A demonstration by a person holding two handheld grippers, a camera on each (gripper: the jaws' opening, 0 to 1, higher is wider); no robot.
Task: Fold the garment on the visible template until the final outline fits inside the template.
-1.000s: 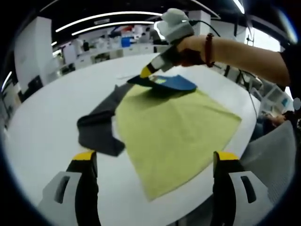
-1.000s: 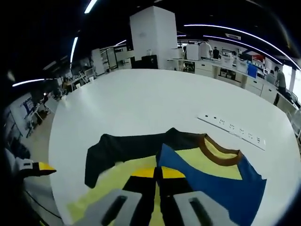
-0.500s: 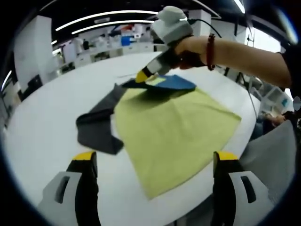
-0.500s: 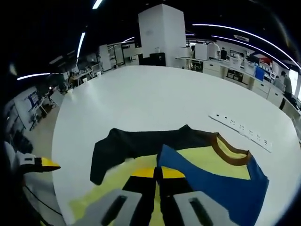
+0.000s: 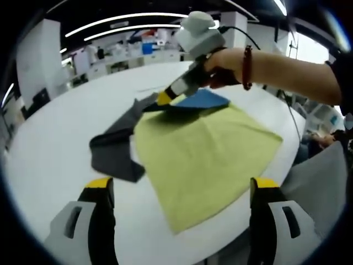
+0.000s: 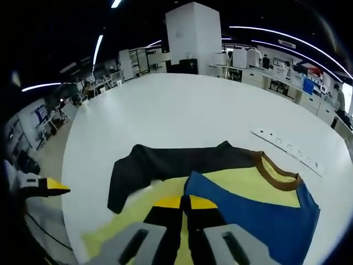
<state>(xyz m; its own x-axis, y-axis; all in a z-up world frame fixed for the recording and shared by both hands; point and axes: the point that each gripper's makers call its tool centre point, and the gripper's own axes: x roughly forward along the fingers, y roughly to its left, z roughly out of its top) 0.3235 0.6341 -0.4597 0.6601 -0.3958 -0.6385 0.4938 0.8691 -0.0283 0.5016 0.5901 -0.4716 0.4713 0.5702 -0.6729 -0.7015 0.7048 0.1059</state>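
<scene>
The garment lies on the round white table: a yellow-green body, a dark grey sleeve and a blue panel. My left gripper hovers open at the near table edge, with nothing between its jaws. A hand brings my right gripper in from the right, shut on the garment's far edge beside the blue panel. In the right gripper view my right gripper is pinched on the garment where blue meets yellow. The brown collar and dark sleeve lie beyond it.
A white power strip lies on the table past the collar. One yellow fingertip of my left gripper shows at the far left. The person's forearm reaches over the table. Desks and shelves stand in the background.
My right gripper has shifted a little left across the far end of the garment, still pinching it, and the blue fold moved with it. My left gripper has stayed put.
</scene>
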